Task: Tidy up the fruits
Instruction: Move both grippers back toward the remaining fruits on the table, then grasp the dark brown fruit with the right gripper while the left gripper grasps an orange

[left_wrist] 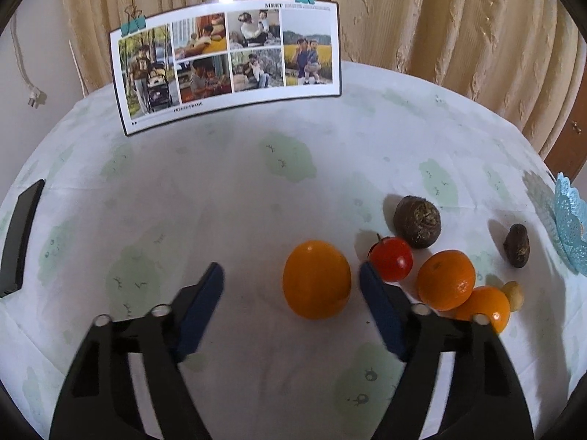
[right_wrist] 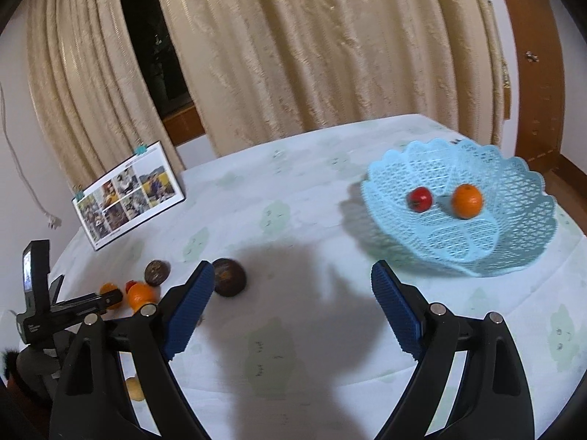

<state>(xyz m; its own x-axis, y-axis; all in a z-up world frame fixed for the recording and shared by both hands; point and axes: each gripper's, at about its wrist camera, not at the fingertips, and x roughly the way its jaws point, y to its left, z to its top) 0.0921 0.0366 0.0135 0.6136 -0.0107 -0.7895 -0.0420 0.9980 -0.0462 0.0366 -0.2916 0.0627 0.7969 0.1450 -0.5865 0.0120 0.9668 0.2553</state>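
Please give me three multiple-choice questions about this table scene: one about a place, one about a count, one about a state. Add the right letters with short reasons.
1. Where does the large orange lie?
A. between the left gripper's fingers
B. in the basket
C. on the photo sheet

2. How many fruits lie in the blue basket?
A. none
B. two
C. five

3. How is the right gripper?
A. shut on a tomato
B. open, holding nothing
C. shut on the basket

Answers:
1 A, it lies on the cloth between the left gripper fingers.
2 B, one red, one orange.
3 B, only cloth shows between its fingers.
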